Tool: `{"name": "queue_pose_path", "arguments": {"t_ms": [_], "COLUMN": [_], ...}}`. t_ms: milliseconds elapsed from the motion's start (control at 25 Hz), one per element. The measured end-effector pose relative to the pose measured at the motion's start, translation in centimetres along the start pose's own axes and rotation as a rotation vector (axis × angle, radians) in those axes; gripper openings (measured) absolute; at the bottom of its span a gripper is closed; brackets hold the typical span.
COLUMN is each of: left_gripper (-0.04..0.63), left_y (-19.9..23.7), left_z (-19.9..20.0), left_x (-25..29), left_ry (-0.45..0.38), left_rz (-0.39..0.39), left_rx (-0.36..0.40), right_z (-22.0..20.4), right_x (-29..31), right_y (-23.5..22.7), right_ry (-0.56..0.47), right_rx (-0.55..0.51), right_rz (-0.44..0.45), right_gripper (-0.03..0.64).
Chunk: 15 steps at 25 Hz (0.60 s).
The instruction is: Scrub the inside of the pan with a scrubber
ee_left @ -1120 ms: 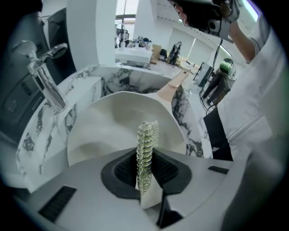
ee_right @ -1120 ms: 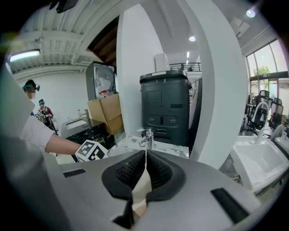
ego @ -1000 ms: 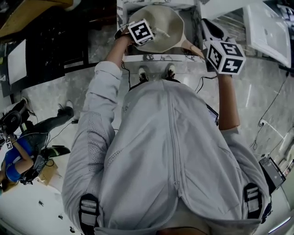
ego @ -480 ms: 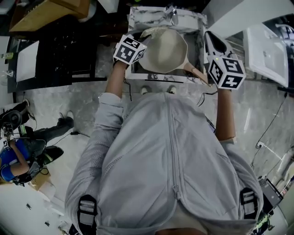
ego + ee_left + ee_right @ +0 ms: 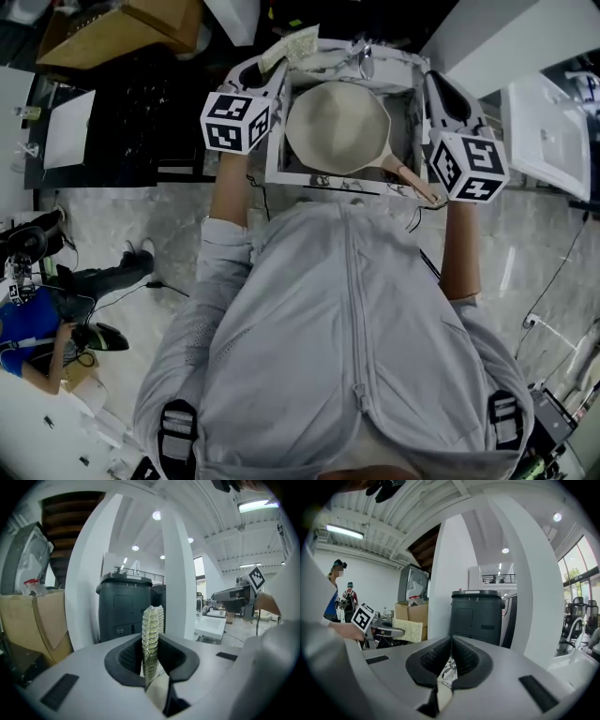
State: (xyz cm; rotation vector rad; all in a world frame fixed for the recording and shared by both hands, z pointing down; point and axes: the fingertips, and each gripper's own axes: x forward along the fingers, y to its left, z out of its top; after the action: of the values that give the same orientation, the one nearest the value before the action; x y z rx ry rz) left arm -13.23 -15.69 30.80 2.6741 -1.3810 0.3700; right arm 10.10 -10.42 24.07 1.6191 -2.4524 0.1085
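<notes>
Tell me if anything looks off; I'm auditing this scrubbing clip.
The scrubber, clamped in the left tool, hangs in the air beyond a corner of the sink, off the pan lying in it. Nothing looks spilled or damaged.

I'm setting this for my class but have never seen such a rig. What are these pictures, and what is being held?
No robot: a person, seen from a head camera looking down, holds a two-jaw gripper in each hand. The other two pictures come from cameras riding on the grippers, looking along their jaws. A pale pan sits in a marbled sink before the person. The left gripper has its jaws shut on a scrubber, held clear of the pan. The right gripper has its jaws shut on nothing.
</notes>
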Motion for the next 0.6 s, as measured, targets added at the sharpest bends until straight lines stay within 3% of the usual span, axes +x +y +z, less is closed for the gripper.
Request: {"name": "queue_pose_path", "arguments": {"t_ms": [320, 600], "left_gripper": [0.071, 0.071], "left_y": [0.8, -1.0], "left_z": [5.8, 9.2], "left_x": [-3.2, -4.7], "left_ry": [-0.123, -0.183], "left_rz": [0.063, 0.056], "left_rx": [0.063, 0.161], "right_z": [4.6, 6.0], "right_x": [0.1, -0.1], "right_y": [2.0, 2.6], "right_ry": [-0.100, -0.122], "right_rx": [-0.086, -0.110], "right_rz": [0.039, 0.042], "right_gripper": [0.037, 0.037]}}
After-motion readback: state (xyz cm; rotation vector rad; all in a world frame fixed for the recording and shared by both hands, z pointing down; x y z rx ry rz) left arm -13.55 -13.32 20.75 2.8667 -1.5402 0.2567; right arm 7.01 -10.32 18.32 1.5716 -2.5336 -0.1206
